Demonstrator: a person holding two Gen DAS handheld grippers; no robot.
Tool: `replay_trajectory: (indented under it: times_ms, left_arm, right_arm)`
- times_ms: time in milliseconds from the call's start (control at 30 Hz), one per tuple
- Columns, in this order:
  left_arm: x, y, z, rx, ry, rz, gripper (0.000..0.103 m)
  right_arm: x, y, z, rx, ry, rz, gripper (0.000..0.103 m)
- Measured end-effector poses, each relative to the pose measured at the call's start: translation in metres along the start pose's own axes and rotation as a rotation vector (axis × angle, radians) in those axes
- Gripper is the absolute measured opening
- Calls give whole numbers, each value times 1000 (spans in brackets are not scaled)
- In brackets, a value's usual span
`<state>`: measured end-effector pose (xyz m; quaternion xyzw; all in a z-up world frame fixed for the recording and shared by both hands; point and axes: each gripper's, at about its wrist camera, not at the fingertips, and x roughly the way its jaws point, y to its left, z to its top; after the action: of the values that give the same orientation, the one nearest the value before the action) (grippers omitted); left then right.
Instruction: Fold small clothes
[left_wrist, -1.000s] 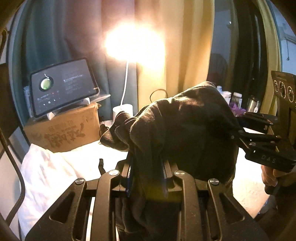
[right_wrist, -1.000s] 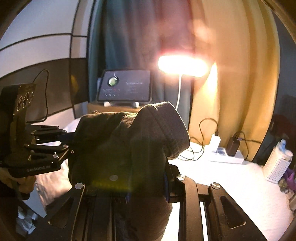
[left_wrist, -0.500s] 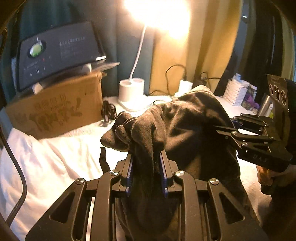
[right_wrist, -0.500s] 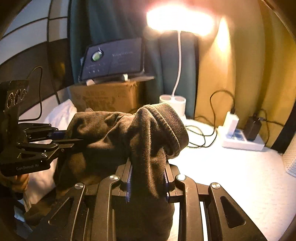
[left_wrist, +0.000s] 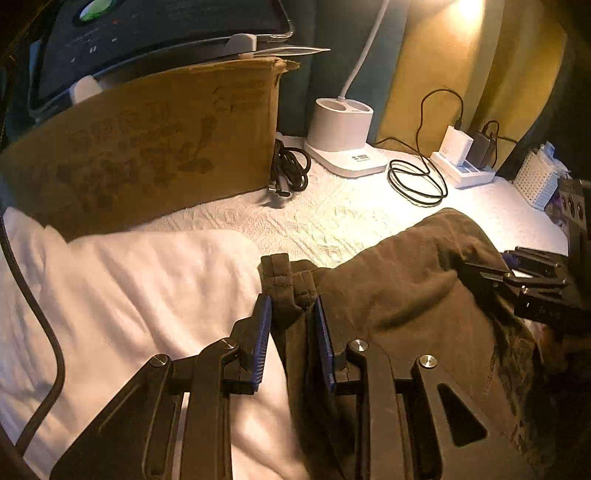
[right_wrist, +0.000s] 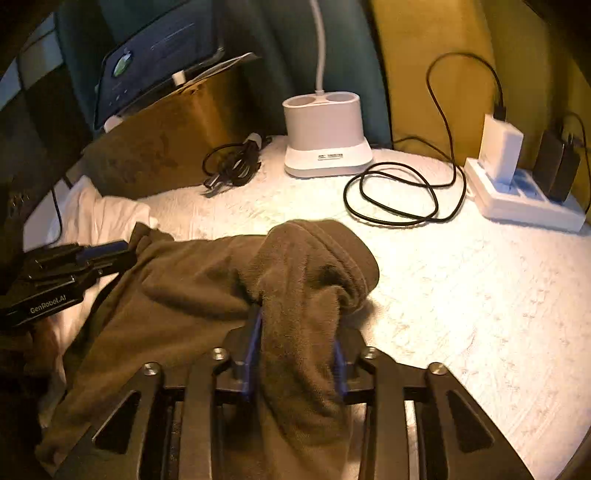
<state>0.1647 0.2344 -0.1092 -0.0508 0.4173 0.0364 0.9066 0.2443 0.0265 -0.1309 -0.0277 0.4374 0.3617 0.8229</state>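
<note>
A dark brown garment (left_wrist: 406, 295) lies draped over the white quilted bed surface (left_wrist: 332, 221), stretched between both grippers. In the left wrist view my left gripper (left_wrist: 291, 325) is shut on a folded hem edge of it, beside a white cloth (left_wrist: 129, 295). My right gripper (right_wrist: 297, 332) has a thick ribbed bunch of the garment (right_wrist: 192, 280) filling the space between its blue pads; its jaws are opening. Each gripper shows in the other's view: the right gripper (left_wrist: 480, 269) at the right edge, the left gripper (right_wrist: 122, 251) at the left edge.
A cardboard box (left_wrist: 147, 155) with a tablet (left_wrist: 147, 29) on top stands at the back left. Behind the garment are a white lamp base (right_wrist: 325, 136), a bundled cable (right_wrist: 232, 166), a looped black cable (right_wrist: 391, 199) and a power strip with chargers (right_wrist: 517, 195). A white basket (left_wrist: 535, 181) sits far right.
Both grippers came down and forward, bringing the lifted garment onto the bed. The views now tilt down at the surface. The right jaws stand slightly wider apart.
</note>
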Motion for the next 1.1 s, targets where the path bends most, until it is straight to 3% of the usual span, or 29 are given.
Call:
replay_trajectory:
  times_ms: [67,133,233,300,400,600,800,1100]
  left_arm:
    - [-1,-3,2,4,3,-3,23]
    - [1,-5,6,13,8,-3,23]
    - [10,-6,8,23,26,21,23]
    - [14,-6,8,27,36,23,23]
    - [14,-7,8,39,37,36,23]
    - [1,-10,10,33,10,46,23]
    - [-27,-21,6,40,-32,-32,24]
    - [-42,-46,-21,56,-10,-103,24]
  right_arm:
    - [-1,-3,3,8,3,-3,58]
    - [-6,-10,8,24,-17,-8,63]
    - [-13,-24,13,70,-44,-15,63]
    - [-16,-36,13,87,-62,-64,63]
    - [-12,-45,10,76,-48,-145,63]
    - [-9,-45,4,64,-30,-185,63]
    - [-24,-40,1,55,-47,-199,63]
    - [-40,-17,-18,4,-46,-188,63]
